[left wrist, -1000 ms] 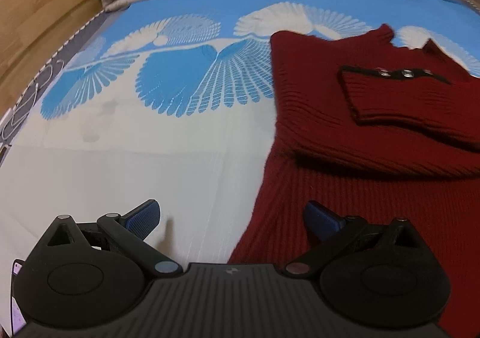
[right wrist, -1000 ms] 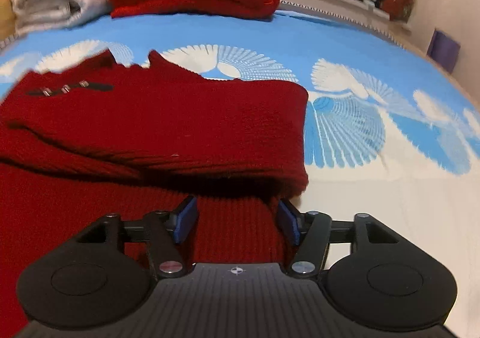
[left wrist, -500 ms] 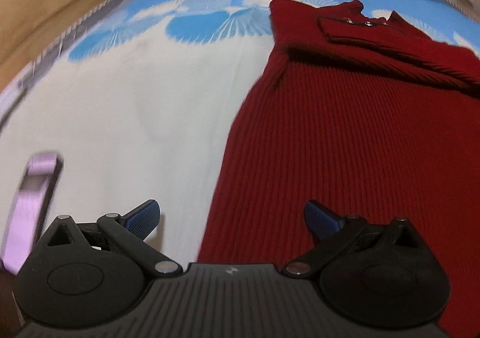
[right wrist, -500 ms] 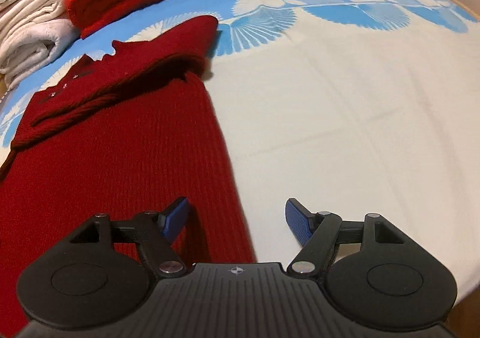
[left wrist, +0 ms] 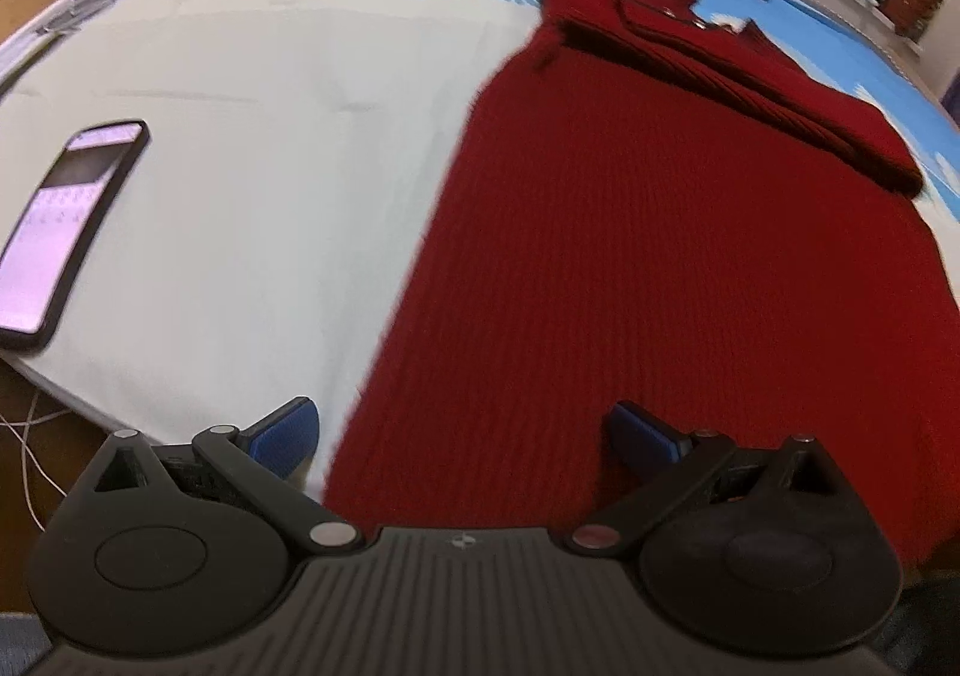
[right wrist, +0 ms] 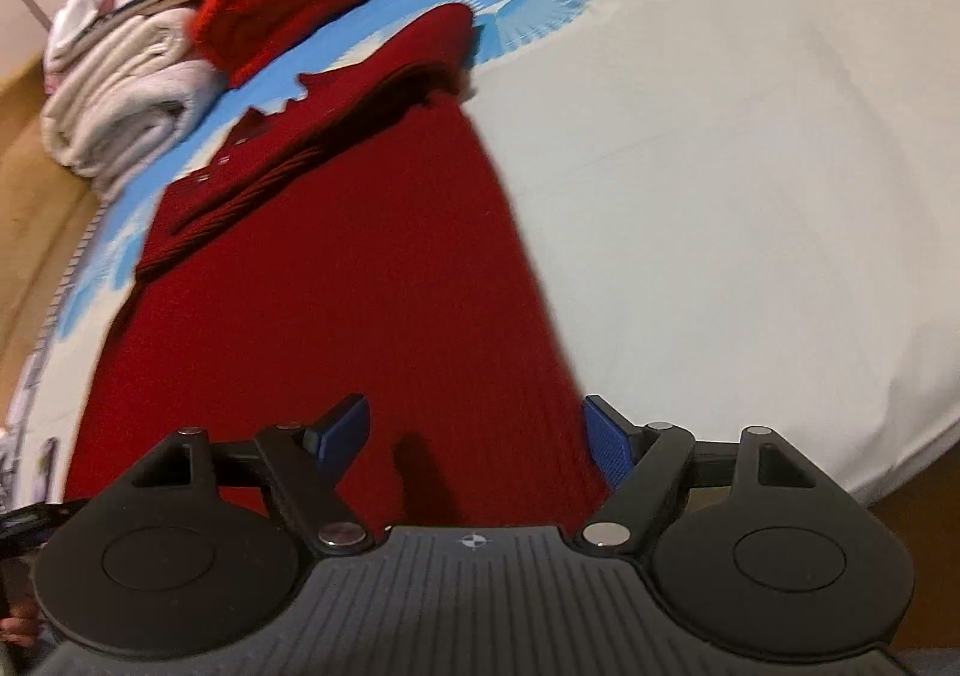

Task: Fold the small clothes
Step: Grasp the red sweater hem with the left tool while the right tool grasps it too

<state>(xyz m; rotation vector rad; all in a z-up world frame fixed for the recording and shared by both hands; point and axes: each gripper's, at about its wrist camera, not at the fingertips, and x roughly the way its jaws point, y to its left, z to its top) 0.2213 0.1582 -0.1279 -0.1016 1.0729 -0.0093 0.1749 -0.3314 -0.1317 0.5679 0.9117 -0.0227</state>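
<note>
Sweater (left wrist: 660, 268) hem lies at the bed's near edge; both open tongs, left (left wrist: 462, 433) and right (right wrist: 477, 430), may snag one knit layer only.

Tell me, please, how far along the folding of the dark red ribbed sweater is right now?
Done: the dark red ribbed knit sweater lies flat on the blue-and-white bedsheet with its sleeves folded across the chest. In hand: nothing; the left gripper and right gripper are both open at the bottom hem corners. Left: grasping the hem and folding the body up.
</note>
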